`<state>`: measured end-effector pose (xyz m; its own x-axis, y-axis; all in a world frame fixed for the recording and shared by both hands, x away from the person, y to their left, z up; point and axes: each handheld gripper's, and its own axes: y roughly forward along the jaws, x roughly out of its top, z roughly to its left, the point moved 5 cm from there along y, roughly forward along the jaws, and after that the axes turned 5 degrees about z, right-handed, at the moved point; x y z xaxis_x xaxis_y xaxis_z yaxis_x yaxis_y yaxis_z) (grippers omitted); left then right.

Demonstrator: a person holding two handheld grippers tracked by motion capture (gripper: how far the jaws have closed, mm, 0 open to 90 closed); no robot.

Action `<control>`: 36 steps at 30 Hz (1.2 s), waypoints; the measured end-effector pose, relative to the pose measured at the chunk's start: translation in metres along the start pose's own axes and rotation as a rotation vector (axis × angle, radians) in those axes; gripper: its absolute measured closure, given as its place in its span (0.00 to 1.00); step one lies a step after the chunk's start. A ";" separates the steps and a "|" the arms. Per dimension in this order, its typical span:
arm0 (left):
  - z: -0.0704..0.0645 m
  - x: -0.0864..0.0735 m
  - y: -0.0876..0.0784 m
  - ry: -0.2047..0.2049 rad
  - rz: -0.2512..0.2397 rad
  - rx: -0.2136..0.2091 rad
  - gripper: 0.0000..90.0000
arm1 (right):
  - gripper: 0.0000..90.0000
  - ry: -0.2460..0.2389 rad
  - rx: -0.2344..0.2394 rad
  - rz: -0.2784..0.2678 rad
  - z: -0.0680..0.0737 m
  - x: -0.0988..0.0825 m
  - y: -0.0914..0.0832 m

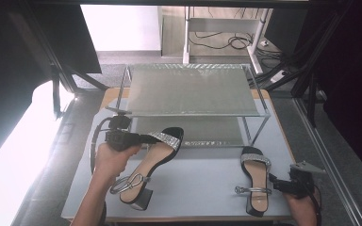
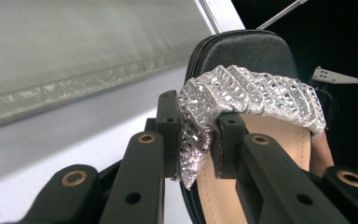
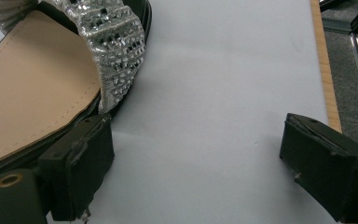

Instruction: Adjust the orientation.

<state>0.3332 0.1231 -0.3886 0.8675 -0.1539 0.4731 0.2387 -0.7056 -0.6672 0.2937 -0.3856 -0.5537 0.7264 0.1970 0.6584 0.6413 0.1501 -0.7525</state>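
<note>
A: Where's the sandal?

B: The left sandal (image 1: 153, 165) hangs tilted above the worktop's (image 1: 202, 183) front-left part, toe toward the shoe rack (image 1: 191, 89). The left gripper (image 2: 198, 140) is clenched on its rhinestone strap (image 2: 251, 95), which bunches between the pads.

A: And the other one?

B: The right sandal (image 1: 256, 181) lies flat near the front-right corner, toe pointing to the back edge. The right gripper (image 3: 196, 163) is released, jaws spread wide; one jaw sits just beside that sandal's edge, the other over bare worktop.
</note>
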 end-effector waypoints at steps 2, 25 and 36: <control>-0.006 0.004 -0.004 0.011 -0.004 0.008 0.85 | 0.11 0.003 0.001 0.001 0.000 0.000 0.000; -0.034 0.075 -0.024 0.023 -0.034 0.080 0.85 | 0.11 0.004 0.004 0.004 0.000 0.000 0.000; -0.020 0.115 -0.013 -0.040 -0.082 0.064 0.85 | 0.11 0.003 0.003 0.003 0.000 0.000 0.000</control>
<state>0.4209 0.1006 -0.3146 0.8604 -0.0685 0.5050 0.3359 -0.6689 -0.6631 0.2934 -0.3855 -0.5536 0.7291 0.1943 0.6563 0.6384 0.1529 -0.7544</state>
